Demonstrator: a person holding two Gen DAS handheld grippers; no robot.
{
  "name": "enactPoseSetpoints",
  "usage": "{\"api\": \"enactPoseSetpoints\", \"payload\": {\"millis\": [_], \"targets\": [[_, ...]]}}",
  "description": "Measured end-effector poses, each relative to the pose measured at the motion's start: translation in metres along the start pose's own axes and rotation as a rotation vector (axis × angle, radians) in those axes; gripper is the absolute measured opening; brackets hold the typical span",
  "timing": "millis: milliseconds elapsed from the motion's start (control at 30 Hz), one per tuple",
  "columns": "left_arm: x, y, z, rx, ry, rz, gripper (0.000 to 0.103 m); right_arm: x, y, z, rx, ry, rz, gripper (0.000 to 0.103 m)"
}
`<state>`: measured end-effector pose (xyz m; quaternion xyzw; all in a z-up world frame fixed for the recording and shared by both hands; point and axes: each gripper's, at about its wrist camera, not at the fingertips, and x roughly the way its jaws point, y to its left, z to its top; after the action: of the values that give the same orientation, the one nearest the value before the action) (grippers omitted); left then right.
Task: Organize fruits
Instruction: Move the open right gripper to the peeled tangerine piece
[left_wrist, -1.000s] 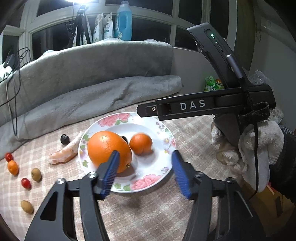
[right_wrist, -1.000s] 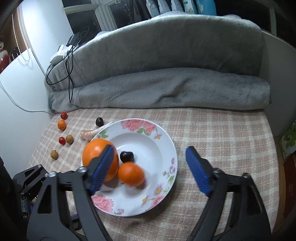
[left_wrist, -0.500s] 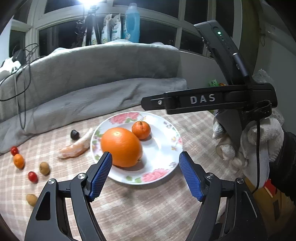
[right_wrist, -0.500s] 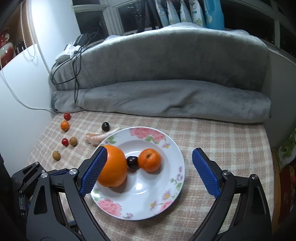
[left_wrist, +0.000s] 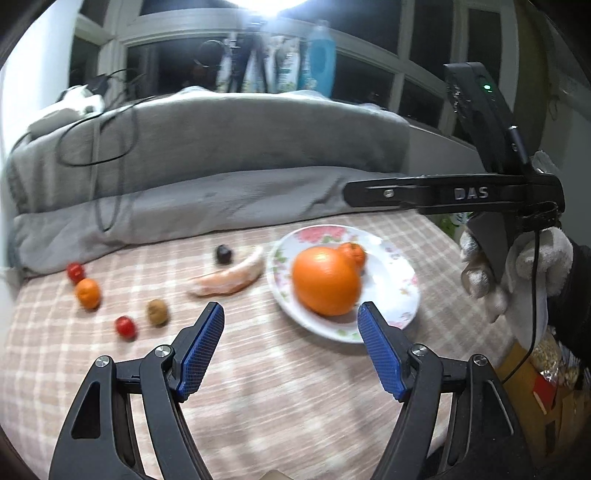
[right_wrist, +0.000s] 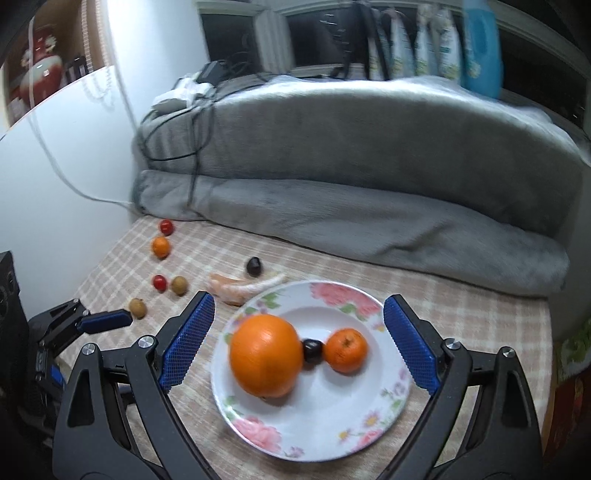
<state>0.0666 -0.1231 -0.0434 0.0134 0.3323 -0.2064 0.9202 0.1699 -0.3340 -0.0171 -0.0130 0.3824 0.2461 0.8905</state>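
Observation:
A flowered white plate (right_wrist: 369, 435) holds a big orange (right_wrist: 266, 354), a small mandarin (right_wrist: 345, 350) and a dark round fruit (right_wrist: 311, 349) between them. My right gripper (right_wrist: 300, 298) hovers open above the plate's far rim, with nothing between its blue pads. My left gripper (left_wrist: 290, 308) is open and empty over the checked cloth, just left of the plate (left_wrist: 402, 295) and the orange (left_wrist: 327, 282). On the cloth to the left lie a peeled citrus segment (left_wrist: 229, 278), a dark fruit (left_wrist: 224, 254), a tiny orange (left_wrist: 88, 293), two red tomatoes and brown fruits.
A rolled grey blanket (right_wrist: 369, 229) with cables lines the table's far side. A white wall (right_wrist: 55, 192) closes the left. A gloved hand (left_wrist: 517, 266) carries the right tool's black body (left_wrist: 454, 194). Boxes and bags (left_wrist: 546, 384) sit past the table's right edge.
Both grippers spread wider and drew back and up from the plate. The left view swung towards the loose fruit. The mandarin rolled and settled beside the dark fruit.

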Motion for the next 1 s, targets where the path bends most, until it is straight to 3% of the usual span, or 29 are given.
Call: {"api": "enactPoseSetpoints", "payload": {"millis": [433, 600, 667, 833, 1000], "targets": [[-0.030, 0.065, -0.024, -0.116, 0.010, 0.116, 0.075, 0.043, 0.064, 0.021, -0.354, 0.145, 0.046, 0.094], [-0.036, 0.078, -0.030, -0.151, 0.005, 0.135, 0.075, 0.066, 0.085, 0.022, -0.467, 0.234, 0.103, 0.083], [-0.039, 0.084, -0.031, -0.172, -0.003, 0.140, 0.075, 0.077, 0.094, 0.022, -0.495, 0.287, 0.144, 0.071], [-0.046, 0.099, -0.035, -0.221, -0.021, 0.150, 0.075, 0.110, 0.112, 0.022, -0.593, 0.403, 0.151, 0.057], [-0.049, 0.113, -0.038, -0.258, -0.030, 0.153, 0.075, 0.139, 0.122, 0.023, -0.665, 0.493, 0.138, 0.055]]}}
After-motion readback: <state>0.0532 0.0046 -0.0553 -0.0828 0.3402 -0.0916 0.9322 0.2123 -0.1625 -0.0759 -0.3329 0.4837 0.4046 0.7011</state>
